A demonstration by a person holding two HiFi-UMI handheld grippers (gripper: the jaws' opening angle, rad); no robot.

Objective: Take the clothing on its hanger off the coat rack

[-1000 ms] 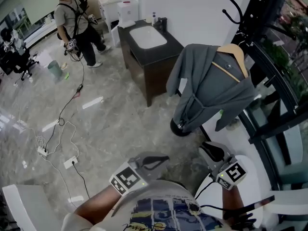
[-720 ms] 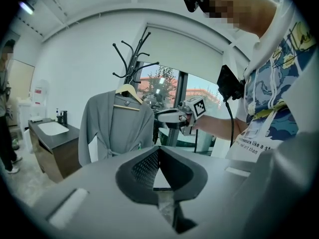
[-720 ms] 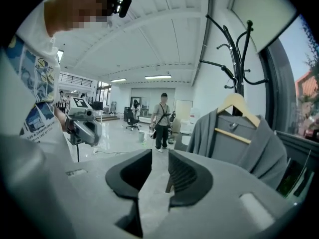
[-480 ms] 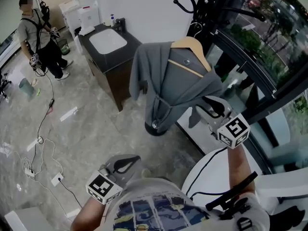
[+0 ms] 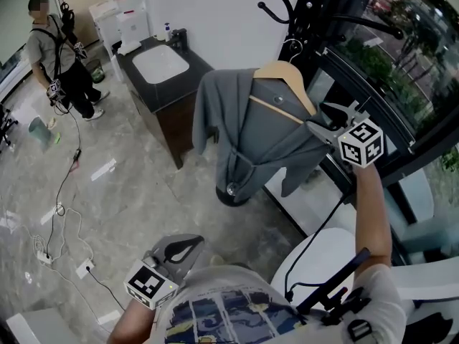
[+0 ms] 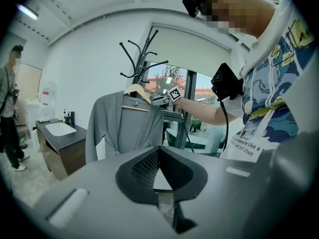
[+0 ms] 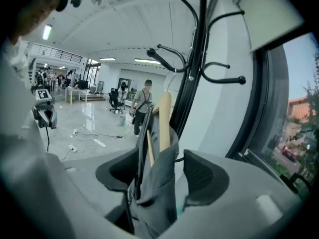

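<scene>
A grey garment hangs on a wooden hanger, which is hooked on the black coat rack. My right gripper is raised to the hanger's right shoulder. In the right gripper view its jaws are opening. The hanger arm and the grey cloth stand between them, with a gap at the right pad. My left gripper hangs low by my body, shut and empty; its view shows the garment and the rack some way ahead.
A dark cabinet with a white sink stands left of the rack, against the white wall. A person stands far left, and cables trail over the marble floor. A dark window frame runs behind the rack. A white round seat is below my right arm.
My right gripper has risen from beside my body to the hanger's right shoulder, and its jaws have spread around it. The left gripper has stayed low.
</scene>
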